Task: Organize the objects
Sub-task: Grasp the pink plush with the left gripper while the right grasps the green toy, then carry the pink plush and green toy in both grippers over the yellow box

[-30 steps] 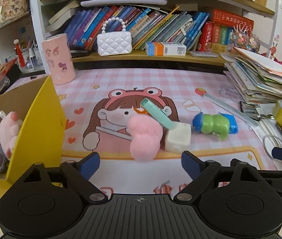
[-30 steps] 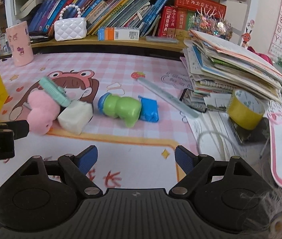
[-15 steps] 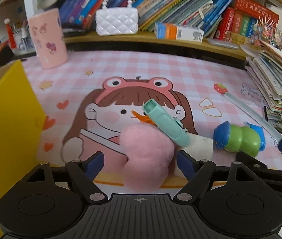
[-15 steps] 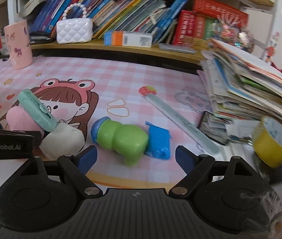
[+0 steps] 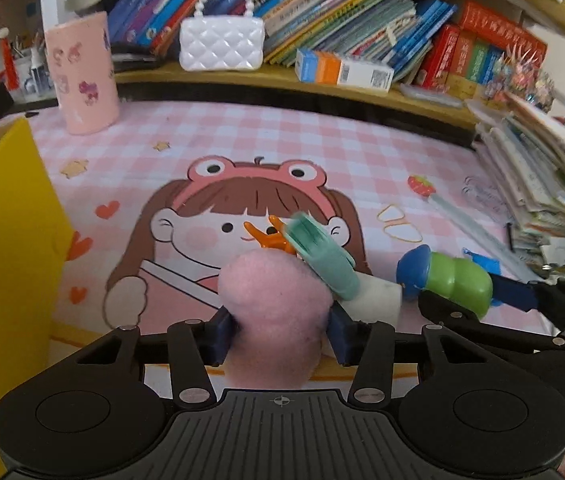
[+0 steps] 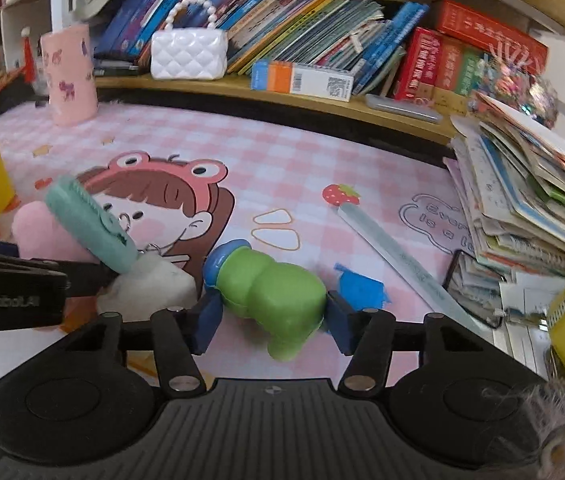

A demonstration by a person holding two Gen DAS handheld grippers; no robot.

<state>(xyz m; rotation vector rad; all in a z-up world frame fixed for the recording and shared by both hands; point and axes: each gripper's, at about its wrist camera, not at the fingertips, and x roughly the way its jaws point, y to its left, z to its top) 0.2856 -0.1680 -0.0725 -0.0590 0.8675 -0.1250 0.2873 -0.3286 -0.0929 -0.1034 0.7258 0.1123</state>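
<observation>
The left gripper [image 5: 278, 332] is squeezing a soft pink fluffy toy [image 5: 276, 316]; its two blue pads are pressing into the fluff on both sides. The right gripper [image 6: 268, 322] is closing around a chubby green plastic toy with a blue cap [image 6: 268, 292], with one blue pad touching each side. Both toys are lying on the pink checked desk mat with a cartoon girl [image 5: 242, 152].

A mint-green plastic clip [image 5: 320, 258] is leaning on top of the pink toy, and a white squishy block [image 5: 376, 300] is sitting just beside it, touching. So lifting the pink toy is the tricky part: it is probably best going up slowly and straight, so the clip is sliding off gently and not flying away. The fluff is squashy, so a firm hold is helping.

The green toy is round and smooth, so it could be slipping; holding it at its fat middle looks safest.

The yellow cardboard box [image 5: 6, 240] is standing on the left, likely the place for the toys.
</observation>
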